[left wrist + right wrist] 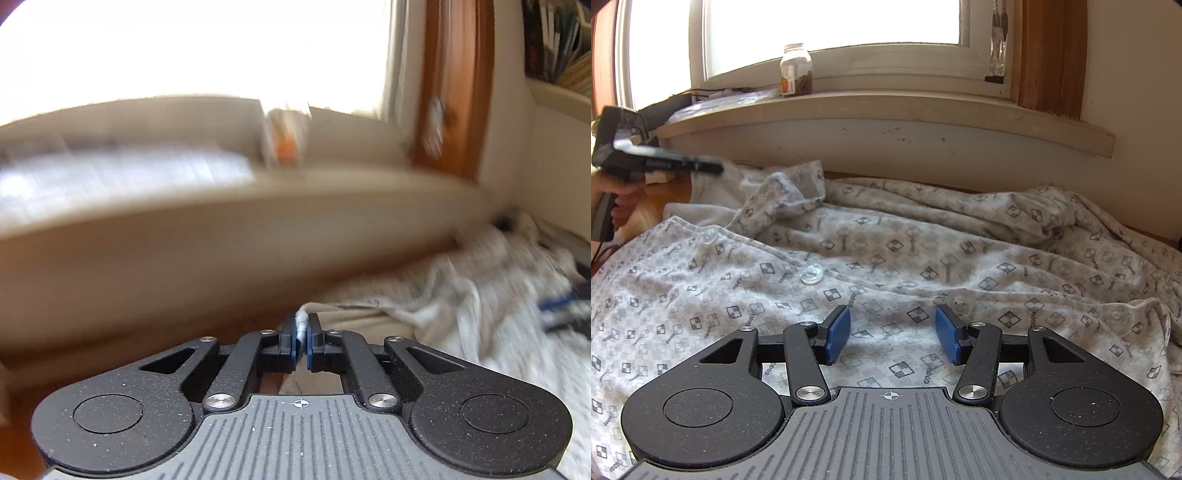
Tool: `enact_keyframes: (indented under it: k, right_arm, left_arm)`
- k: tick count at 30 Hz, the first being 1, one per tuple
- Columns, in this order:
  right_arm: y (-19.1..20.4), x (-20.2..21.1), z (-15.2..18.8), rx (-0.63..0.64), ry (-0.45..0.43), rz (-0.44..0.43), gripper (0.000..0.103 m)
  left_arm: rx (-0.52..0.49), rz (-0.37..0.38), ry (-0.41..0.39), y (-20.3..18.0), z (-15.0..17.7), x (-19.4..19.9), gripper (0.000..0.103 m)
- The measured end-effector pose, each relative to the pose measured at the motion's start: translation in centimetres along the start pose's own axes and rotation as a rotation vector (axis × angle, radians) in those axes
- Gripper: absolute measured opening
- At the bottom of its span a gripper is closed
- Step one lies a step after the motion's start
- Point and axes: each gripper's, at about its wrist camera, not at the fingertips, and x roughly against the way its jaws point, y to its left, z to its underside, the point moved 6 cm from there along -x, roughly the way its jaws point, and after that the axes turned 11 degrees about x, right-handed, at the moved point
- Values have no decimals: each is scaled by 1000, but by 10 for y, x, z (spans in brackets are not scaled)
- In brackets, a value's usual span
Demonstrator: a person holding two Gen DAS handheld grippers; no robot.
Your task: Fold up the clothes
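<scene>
Right gripper (892, 334): blue pads (837, 334) spread apart, nothing between them, hovering just over the front panel of the garment.

Garment (886, 236): one pale grey shirt or pyjama top printed all over with small dark checkered squares, lying rumpled and spread across the work surface below the window. Clear plastic buttons along its front edge, one (811, 274) near the middle and another (959, 302) just beside the right gripper's right-hand pad. Collar end bunched up toward the far left, a plain white inner side showing there.

Left gripper (303, 334): pads pressed together, pinching a thin fold of whitish cloth (302, 326) at the garment's edge. From the right wrist view it shows at the far left (718, 169), black and slightly blurred, with a hand (617, 201) around its handle, reaching the collar end of the garment.

Windowsill (886, 107): beige, running the width of the wall behind the garment. One glass jar (796, 70) with a white lid stands on it.

Wood-brown strip (1052, 55): upright at the right of the window, curtain or frame, hard to say which.

Left wrist view is heavily smeared; beyond the pinched cloth only the sill and a heap of pale fabric (480, 291) to the right can be made out.
</scene>
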Motion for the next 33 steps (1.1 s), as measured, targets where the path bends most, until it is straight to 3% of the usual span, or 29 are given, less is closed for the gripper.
enact_keyframes:
  k: [1, 5, 7, 9, 11, 18, 25, 27, 33]
  right_arm:
    - [0, 0, 0, 1, 0, 1, 52]
    - [-2, 0, 1, 1, 1, 0, 53]
    - [-3, 0, 1, 1, 0, 0, 53]
    - [-4, 0, 2, 1, 0, -1, 53]
    - [-4, 0, 1, 0, 0, -2, 53]
    - [15, 4, -12, 74, -19, 48, 53]
    - [93, -24, -76, 130, -59, -204, 53]
    - [117, -39, -93, 150, -62, -284, 53]
    - [165, -74, -116, 172, -4, -467, 53]
  left_arm:
    - [-6, -32, -46, 1, -5, 4, 5]
    - [-68, -84, -59, -3, -1, -2, 8]
    - [-68, -85, -33, -1, 4, -4, 19]
    - [-44, -84, -40, 2, 4, 3, 46]
    - [-18, -69, -55, 6, 3, 15, 56]
    - [-50, 0, 6, -4, 17, 31, 57]
    - [-64, 54, 133, -6, 35, 17, 54]
    - [-69, 59, 151, -5, 37, 16, 49]
    - [-90, 70, 178, -9, 42, 16, 49]
